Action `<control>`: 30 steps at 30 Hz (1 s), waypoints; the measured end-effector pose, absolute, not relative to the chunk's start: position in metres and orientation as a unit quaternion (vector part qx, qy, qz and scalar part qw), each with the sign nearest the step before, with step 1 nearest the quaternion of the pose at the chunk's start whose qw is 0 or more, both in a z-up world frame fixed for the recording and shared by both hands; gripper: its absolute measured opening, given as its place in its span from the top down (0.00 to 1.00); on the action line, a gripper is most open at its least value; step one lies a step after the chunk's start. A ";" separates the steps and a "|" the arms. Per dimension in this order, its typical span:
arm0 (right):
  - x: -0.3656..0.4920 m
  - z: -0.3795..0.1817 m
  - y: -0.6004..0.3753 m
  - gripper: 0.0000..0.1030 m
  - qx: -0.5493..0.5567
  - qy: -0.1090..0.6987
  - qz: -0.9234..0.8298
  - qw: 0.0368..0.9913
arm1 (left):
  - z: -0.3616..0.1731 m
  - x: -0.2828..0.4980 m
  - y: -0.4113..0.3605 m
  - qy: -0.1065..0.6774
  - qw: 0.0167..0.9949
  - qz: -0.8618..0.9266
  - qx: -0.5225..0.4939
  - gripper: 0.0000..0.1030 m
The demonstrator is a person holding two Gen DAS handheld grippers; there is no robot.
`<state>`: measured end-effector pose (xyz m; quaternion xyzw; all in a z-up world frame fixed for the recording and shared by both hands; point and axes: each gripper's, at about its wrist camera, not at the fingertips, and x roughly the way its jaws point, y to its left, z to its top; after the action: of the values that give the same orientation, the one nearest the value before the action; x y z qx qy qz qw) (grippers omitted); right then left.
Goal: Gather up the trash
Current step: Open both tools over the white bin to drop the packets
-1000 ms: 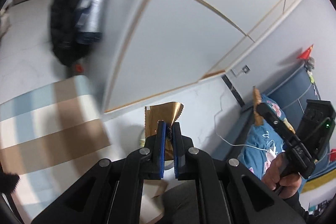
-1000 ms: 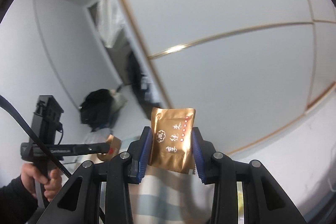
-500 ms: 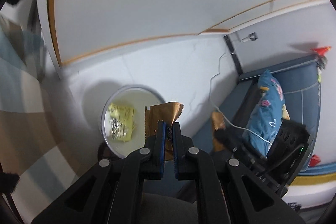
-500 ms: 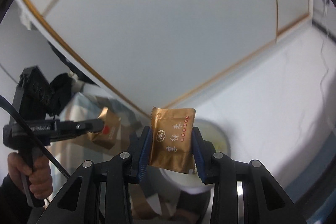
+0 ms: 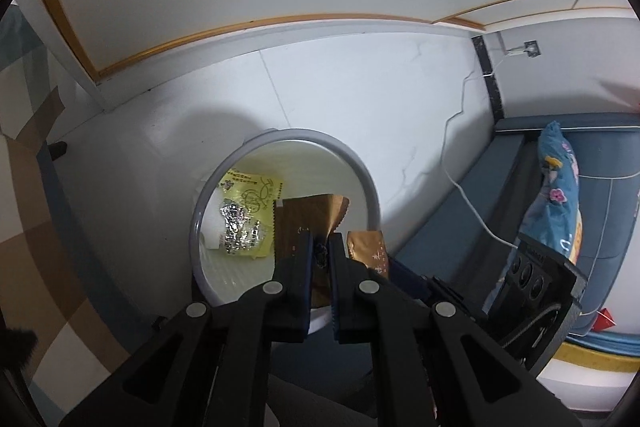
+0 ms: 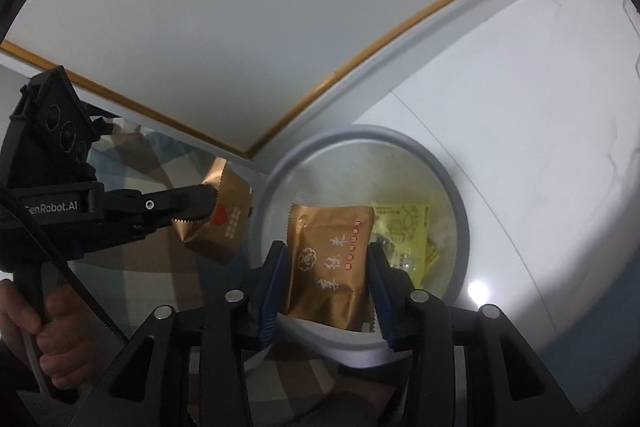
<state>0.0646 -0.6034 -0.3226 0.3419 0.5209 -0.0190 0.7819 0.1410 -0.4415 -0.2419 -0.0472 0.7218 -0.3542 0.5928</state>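
Note:
My left gripper [image 5: 320, 257] is shut on a gold snack wrapper [image 5: 308, 219], held over the open white trash bin [image 5: 360, 175]. My right gripper [image 6: 327, 267] is shut on a second gold wrapper [image 6: 330, 259] with printed characters, also above the bin [image 6: 460, 211]. A yellow wrapper [image 5: 250, 195] and crumpled foil lie in the bin's bottom. In the right wrist view the left gripper [image 6: 196, 205] shows at the left with its wrapper [image 6: 218, 223] just outside the bin's rim. The right gripper's wrapper shows in the left wrist view [image 5: 370, 251].
The bin stands on a white floor [image 5: 360, 99] beside a white cabinet with a wood trim [image 5: 200, 35]. A checked cloth [image 5: 24, 227] lies at the left. A blue sofa with a patterned pillow [image 5: 560, 187] and a white cable are at the right.
Both grippers have swung down from facing the wall and cabinet to above the bin, which now fills the middle of both views. Both wrappers remain gripped.

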 end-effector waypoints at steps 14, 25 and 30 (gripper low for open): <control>0.060 -0.335 -0.592 0.34 0.342 0.522 -0.022 0.781 | -0.247 0.139 -0.448 0.748 0.570 -0.338 -0.022 0.63; 0.033 -0.293 -0.594 0.29 0.328 0.495 -0.034 0.804 | -0.167 0.114 -0.420 0.640 0.697 -0.314 0.068 0.34; 0.024 -0.263 -0.592 0.26 0.324 0.482 -0.035 0.813 | -0.128 0.100 -0.395 0.595 0.745 -0.295 0.068 0.18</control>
<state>0.0237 -0.5925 -0.2627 0.3238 0.4825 -0.0351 0.8131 0.1003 -0.3948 -0.1279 0.0679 0.5945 -0.2953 0.7448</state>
